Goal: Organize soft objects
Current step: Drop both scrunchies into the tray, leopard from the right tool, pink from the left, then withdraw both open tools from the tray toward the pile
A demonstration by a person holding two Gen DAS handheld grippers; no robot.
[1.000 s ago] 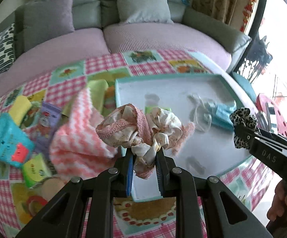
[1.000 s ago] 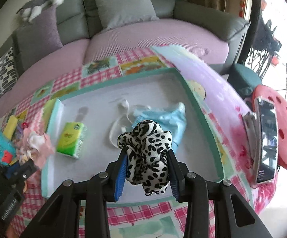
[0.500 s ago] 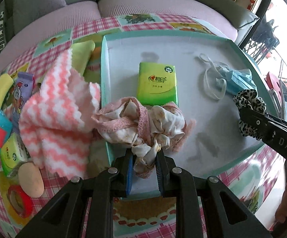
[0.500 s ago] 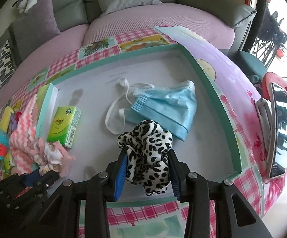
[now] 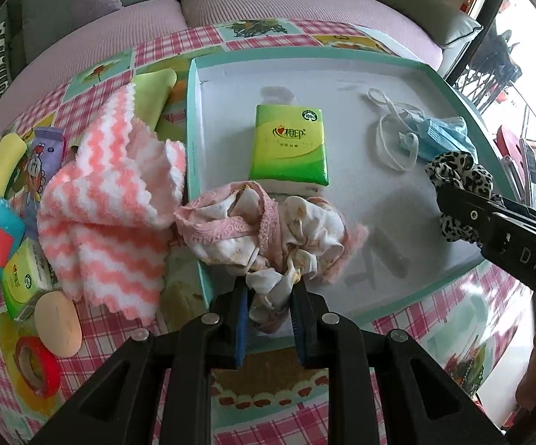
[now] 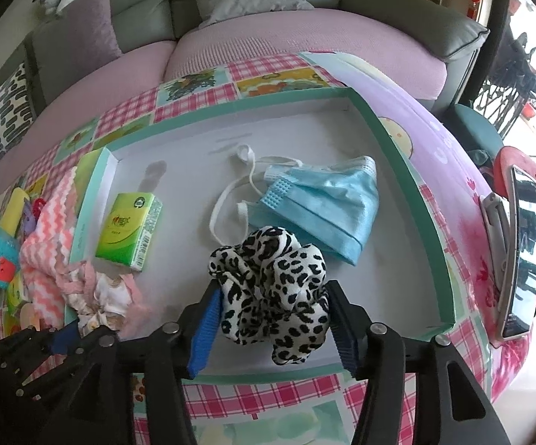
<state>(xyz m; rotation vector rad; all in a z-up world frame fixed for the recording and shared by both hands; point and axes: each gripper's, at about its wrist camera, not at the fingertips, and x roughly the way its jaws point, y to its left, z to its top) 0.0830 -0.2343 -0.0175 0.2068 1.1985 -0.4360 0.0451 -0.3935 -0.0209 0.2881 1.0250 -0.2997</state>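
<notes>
1. Leopard-print scrunchie: lies between the blue pads of the right gripper, whose jaws are opening; it sits over the tray's near part.
2. Pink-and-cream scrunchie: pinched in the narrow, clamped left gripper, at the tray's near left corner.
3. Inside the tray: green tissue pack and blue face mask.
4. Left of the tray: pink-and-white striped cloth on the checked tablecloth.
</notes>
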